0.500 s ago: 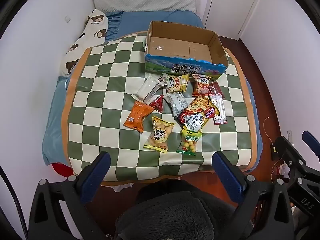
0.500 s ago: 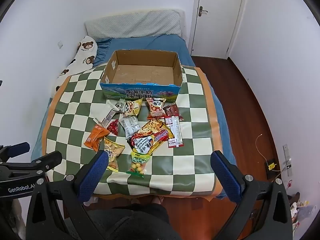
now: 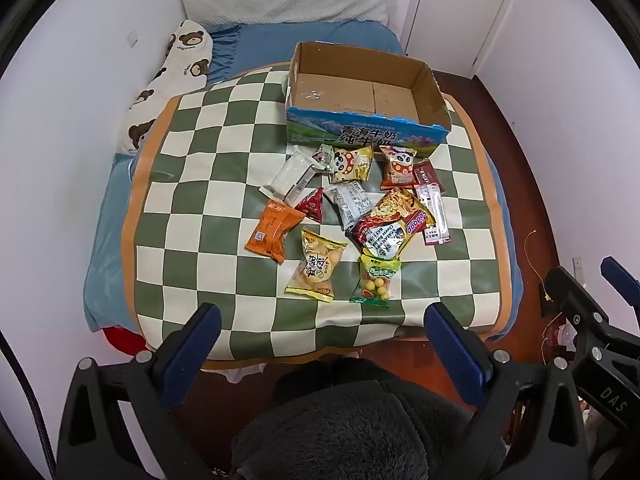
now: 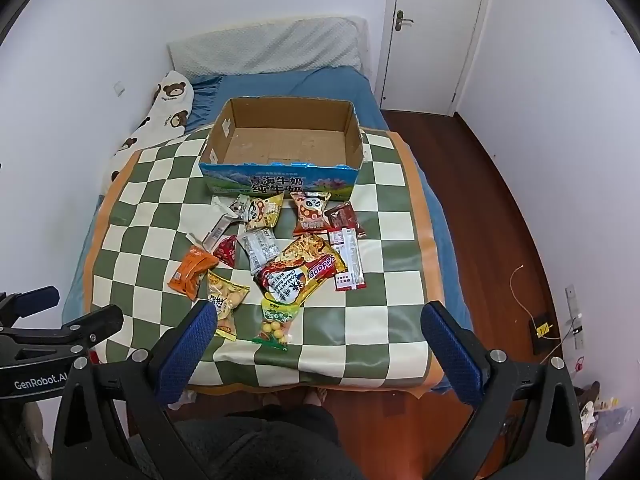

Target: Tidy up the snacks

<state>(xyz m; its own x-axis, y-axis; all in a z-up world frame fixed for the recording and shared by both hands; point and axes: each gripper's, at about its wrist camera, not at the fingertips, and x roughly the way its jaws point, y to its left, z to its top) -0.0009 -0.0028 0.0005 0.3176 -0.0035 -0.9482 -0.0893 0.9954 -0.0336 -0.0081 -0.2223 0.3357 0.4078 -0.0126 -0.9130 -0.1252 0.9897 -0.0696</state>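
While both grippers, left [image 3: 320, 340] and right [image 4: 318, 338], hang released and empty at the near mat [image 3: 192, 216] edge, snacks [image 3: 348, 216] lie scattered just near of the empty box [image 3: 366, 128]; best start with the nearest, non-overlapped packets, pinching one edge.

Glossy plastic snack packets [image 3: 316, 270]; matt cardboard box [image 3: 360, 92]; smooth checkered mat [image 3: 192, 200]; polished wood floor [image 4: 480, 200].

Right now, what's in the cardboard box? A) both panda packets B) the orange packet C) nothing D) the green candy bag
C: the box shows only its bare cardboard floor, and the snacks all lie on the checkered mat in front of it.
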